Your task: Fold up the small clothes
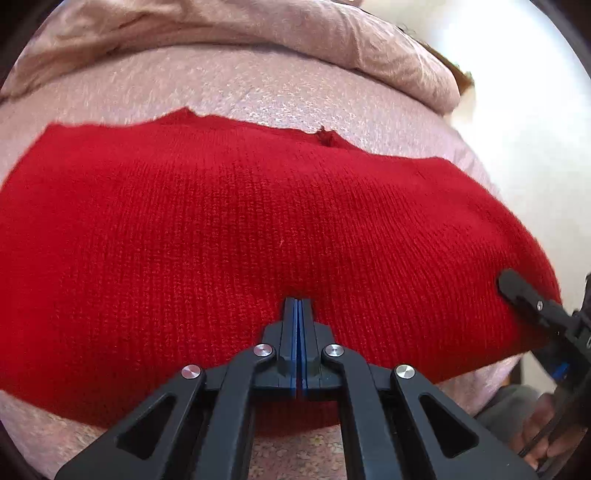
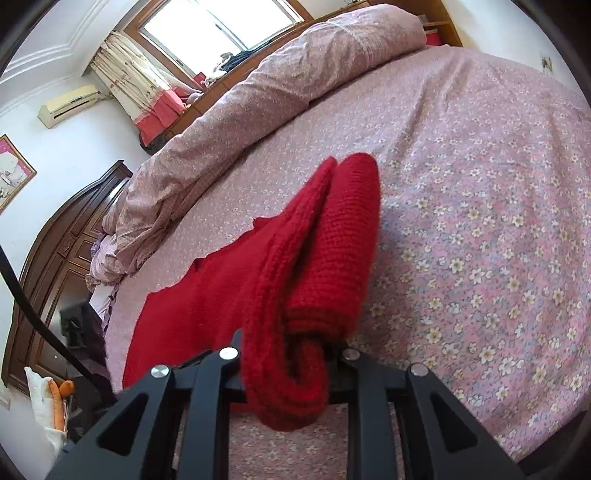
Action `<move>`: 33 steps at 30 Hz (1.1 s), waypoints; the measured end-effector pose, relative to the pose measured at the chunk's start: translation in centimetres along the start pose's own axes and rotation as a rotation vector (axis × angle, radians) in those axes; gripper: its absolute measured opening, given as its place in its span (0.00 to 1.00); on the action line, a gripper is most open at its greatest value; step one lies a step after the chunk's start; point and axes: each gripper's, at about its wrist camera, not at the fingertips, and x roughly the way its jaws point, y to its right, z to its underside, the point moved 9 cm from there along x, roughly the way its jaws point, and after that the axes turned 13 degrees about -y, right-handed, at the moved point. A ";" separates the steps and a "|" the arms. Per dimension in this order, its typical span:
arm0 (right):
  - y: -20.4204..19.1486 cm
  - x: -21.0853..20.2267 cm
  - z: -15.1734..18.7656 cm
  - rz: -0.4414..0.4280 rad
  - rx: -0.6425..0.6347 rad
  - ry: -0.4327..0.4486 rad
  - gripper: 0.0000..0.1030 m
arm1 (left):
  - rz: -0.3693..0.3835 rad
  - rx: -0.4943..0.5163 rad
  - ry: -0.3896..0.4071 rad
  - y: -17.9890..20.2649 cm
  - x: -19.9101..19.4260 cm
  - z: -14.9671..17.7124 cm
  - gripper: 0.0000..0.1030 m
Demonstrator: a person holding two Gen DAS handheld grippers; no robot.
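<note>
my left gripper [image 1: 298,301] has its jaws pressed flat together, blue pads meeting with nothing between them, and the tips rest down on the red knit garment [image 1: 258,221]. the knit spreads wide ahead of those jaws and out to both sides, lying flat on the pink floral bed sheet [image 1: 258,85], with its far edge ragged and a small notch in it. beyond that edge a rumpled quilt [image 1: 221,26] lies bunched along the bed.

my right gripper [image 2: 291,343] is clamped on a thick fold of the same red knit garment [image 2: 332,240]; the wool fills the gap between the jaws, hides the fingertips and droops in a rolled loop below them. ahead of these jaws the lifted part rises as two ridges, while the rest trails off to the left, flat on the bed sheet [image 2: 480,184]. in the left wrist view one black finger of the right gripper [image 1: 517,291] lies on the knit's right end.
</note>
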 end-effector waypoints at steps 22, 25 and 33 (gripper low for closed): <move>-25.0 3.0 0.2 0.325 -0.493 0.134 0.20 | 0.034 -0.239 0.183 -22.5 -14.9 1.0 0.00; -28.9 7.1 2.9 0.289 -0.560 0.184 0.20 | 0.031 -0.288 0.154 -23.9 -13.7 1.6 0.00; -30.8 17.3 10.1 0.402 -0.748 0.031 0.20 | 0.010 -0.355 0.097 -25.9 -12.3 2.7 0.00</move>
